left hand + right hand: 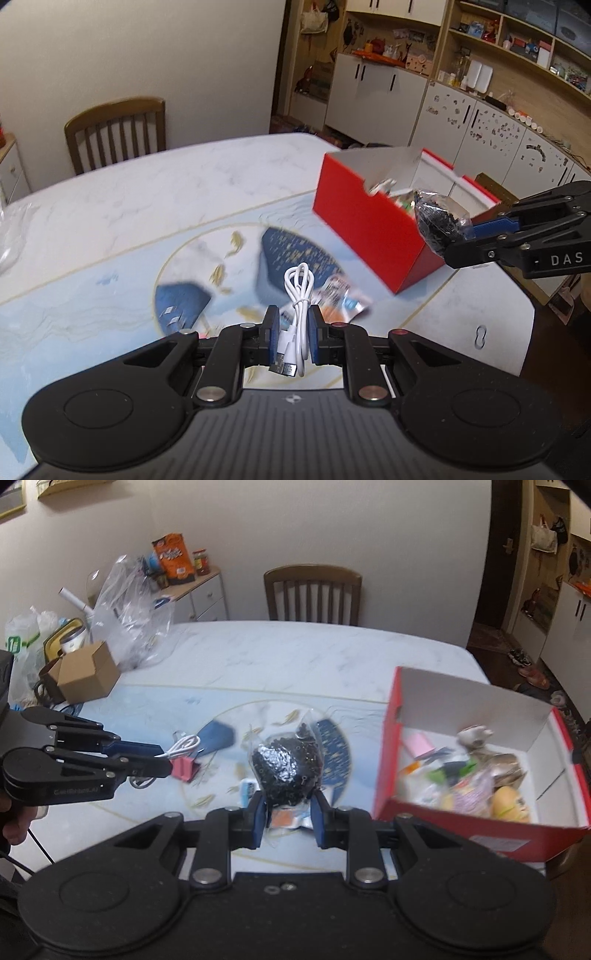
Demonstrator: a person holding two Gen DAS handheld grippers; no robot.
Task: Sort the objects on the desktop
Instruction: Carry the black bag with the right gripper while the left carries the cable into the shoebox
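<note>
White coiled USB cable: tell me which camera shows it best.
Left wrist view: the white coiled USB cable sits close and sharp, loop and plug visible, pinched in the left tool. The right wrist view shows only a small, distant coil.

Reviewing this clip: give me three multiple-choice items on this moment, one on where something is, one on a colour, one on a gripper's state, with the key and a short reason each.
1. Where is the red box relative to the right gripper?
A. To its right on the table
B. To its left beside the cardboard box
C. Behind it on the chair

2. What colour is the coiled cable in the left gripper?
A. Black
B. White
C. Orange

3. What is the state of the right gripper?
A. Open and empty
B. Shut on a pink clip
C. Shut on the bag of black beads

Key: 1 A, the right wrist view shows the box on the right half of the table. 2 B, the cable between the jaws is white. 3 C, the jaws pinch the clear bag's lower end.
</note>
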